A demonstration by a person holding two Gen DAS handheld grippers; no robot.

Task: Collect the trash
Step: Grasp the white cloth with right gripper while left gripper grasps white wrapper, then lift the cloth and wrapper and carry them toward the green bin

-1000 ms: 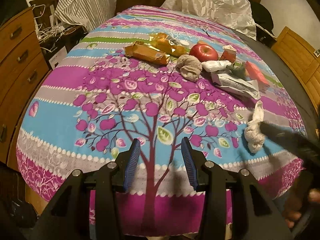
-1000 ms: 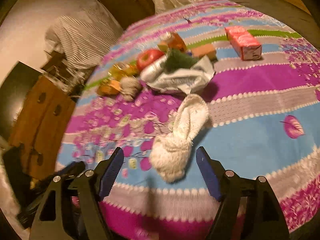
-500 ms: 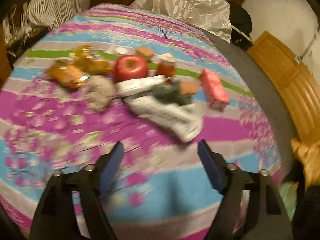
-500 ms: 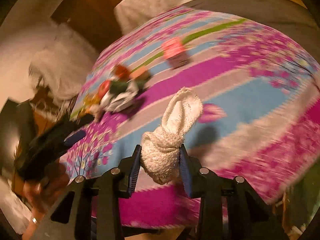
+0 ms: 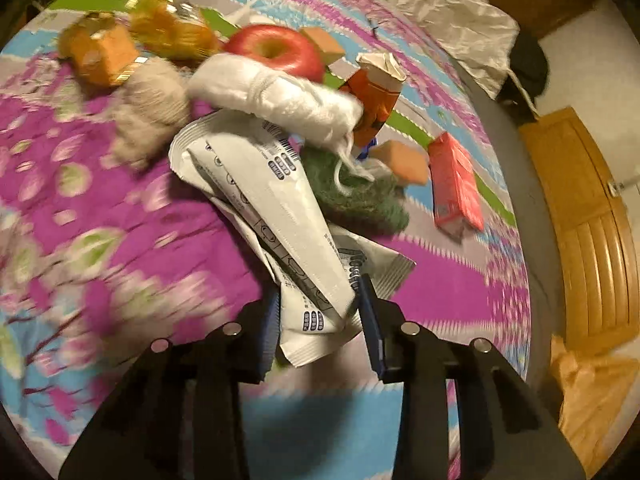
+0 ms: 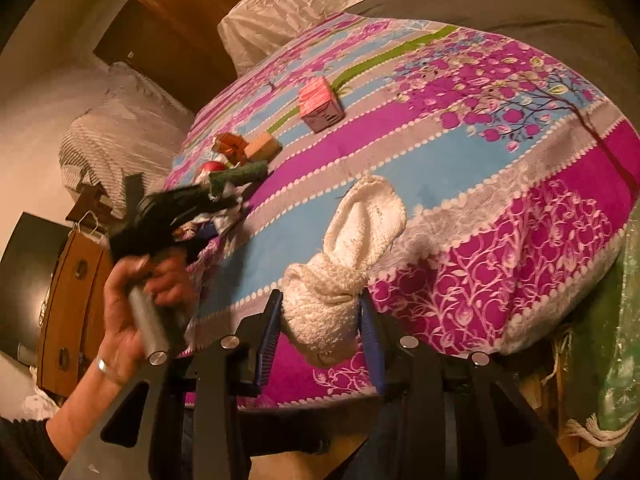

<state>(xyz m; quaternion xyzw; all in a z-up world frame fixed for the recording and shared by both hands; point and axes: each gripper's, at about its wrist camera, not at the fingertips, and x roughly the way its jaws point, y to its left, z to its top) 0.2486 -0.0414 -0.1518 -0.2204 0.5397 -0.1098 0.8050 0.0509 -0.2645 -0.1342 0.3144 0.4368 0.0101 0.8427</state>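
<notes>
Bedspread with purple tree print is carrying the clutter; both claws are gripping.
My left claw [image 5: 316, 332] has just been closing and is pinching the white wrapper [image 5: 276, 216] by its near end, long axis running away toward the apple [image 5: 276, 50]. My right claw [image 6: 320, 330] is clamping the knotted sock [image 6: 344, 272] at the bed's edge, toe pointing away from me.

Left gripper [image 5: 318, 330] jaws just closed further, now clamped on white wrapper [image 5: 280, 216]. Right gripper [image 6: 322, 330] pinches cream sock [image 6: 340, 272]. Left hand [image 6: 136, 300] grips its handle.
</notes>
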